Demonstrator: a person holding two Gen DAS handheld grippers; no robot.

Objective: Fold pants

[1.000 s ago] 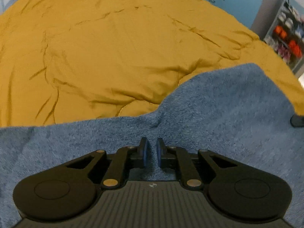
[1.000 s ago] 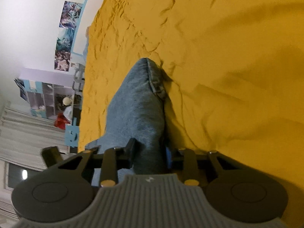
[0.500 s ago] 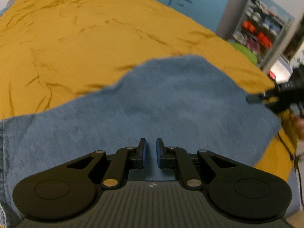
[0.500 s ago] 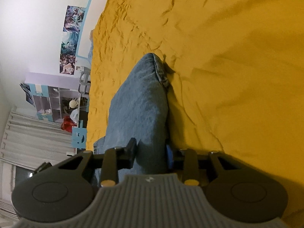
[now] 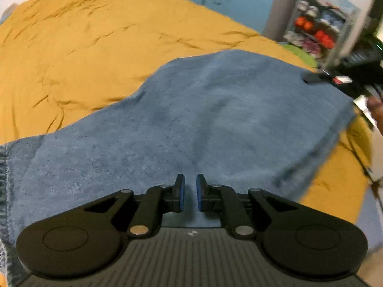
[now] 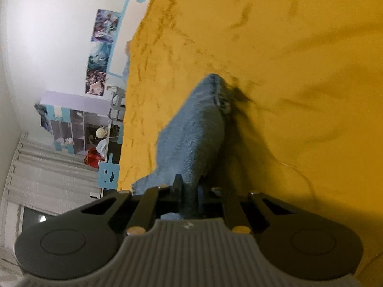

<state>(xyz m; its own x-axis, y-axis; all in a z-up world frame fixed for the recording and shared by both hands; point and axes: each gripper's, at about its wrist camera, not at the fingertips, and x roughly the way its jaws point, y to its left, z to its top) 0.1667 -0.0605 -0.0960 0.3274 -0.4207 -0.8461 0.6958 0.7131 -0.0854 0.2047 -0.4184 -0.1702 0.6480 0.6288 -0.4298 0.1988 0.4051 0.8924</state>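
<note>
Since a second ago the jeans (image 5: 215, 124) have been swung up and over, so in the left wrist view the denim now covers way more of the mustard bedspread (image 5: 83, 47), and the shelf unit (image 5: 320, 26) by the blue wall has slid further into frame on the right. The left gripper (image 5: 190, 192) sits low over the denim with its jaws only narrowly parted, blue pads facing each other across a small gap; whether any cloth is caught between them can't be told from here. The right gripper (image 6: 189, 192) has its jaws pinching a bunched fold of the jeans (image 6: 194, 131), and the fabric stretches away from it in a taut ridge toward the hem, which rests on the bedspread (image 6: 287, 71). In the left view that same right gripper (image 5: 335, 79) shows blurred at the far right corner of the denim, gripping its edge. Posters (image 6: 100, 50) hang on the white wall off to the side.
</note>
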